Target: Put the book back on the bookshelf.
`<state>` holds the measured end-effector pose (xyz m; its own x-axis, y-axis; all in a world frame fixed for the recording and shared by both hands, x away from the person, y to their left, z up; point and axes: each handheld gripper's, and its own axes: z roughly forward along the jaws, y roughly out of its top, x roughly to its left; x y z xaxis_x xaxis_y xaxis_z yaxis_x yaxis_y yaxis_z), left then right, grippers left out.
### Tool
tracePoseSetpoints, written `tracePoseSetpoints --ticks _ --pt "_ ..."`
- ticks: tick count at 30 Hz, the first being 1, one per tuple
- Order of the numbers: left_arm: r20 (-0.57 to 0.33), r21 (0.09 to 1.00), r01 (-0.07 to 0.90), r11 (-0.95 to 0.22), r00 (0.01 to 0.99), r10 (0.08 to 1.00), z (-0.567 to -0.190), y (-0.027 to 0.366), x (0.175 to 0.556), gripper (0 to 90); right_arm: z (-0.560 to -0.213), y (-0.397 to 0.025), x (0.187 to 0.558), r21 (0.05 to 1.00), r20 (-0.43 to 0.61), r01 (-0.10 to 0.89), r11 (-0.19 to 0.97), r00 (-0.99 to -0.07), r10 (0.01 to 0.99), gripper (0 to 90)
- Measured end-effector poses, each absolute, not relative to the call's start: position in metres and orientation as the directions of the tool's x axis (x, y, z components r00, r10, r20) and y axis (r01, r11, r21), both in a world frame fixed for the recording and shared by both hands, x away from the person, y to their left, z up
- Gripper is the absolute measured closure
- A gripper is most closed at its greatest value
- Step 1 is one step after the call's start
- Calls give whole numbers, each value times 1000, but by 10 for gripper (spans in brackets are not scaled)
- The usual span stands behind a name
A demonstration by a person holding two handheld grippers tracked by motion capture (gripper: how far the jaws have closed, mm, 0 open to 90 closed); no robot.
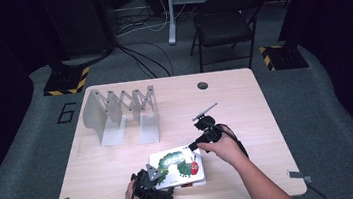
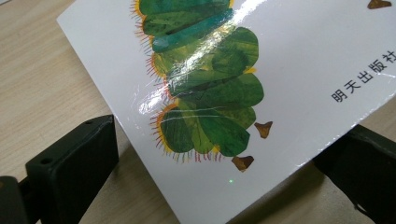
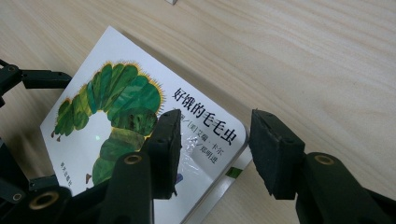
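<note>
Flanking book corners, both grippers agape

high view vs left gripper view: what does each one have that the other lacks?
High view alone: the metal expanding file rack, the folding chair, the right hand-held gripper at the book's far corner, and both hands. Left gripper view alone: black Chinese characters printed near the cover's edge, and the caterpillar's small brown feet. Both: the caterpillar picture book lying on the wooden table.

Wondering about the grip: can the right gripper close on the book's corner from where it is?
Probably yes: the right gripper is open, its fingers straddling the book corner, nothing between.
</note>
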<state>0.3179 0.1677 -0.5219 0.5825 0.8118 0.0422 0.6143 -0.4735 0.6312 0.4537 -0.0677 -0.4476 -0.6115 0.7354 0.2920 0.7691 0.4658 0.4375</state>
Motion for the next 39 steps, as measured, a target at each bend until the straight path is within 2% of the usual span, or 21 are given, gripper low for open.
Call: tracePoseSetpoints --ticks 14,36,39 --pt "127 633 565 -529 598 791 -518 164 317 16 -446 -66 453 437 307 767 470 -618 724 553" --pt "177 615 521 -591 640 748 -515 160 318 33 -447 -67 452 437 301 762 478 -625 720 552" --pt "197 614 499 -612 654 731 -514 158 317 56 -447 -66 452 433 304 766 475 -620 723 552"
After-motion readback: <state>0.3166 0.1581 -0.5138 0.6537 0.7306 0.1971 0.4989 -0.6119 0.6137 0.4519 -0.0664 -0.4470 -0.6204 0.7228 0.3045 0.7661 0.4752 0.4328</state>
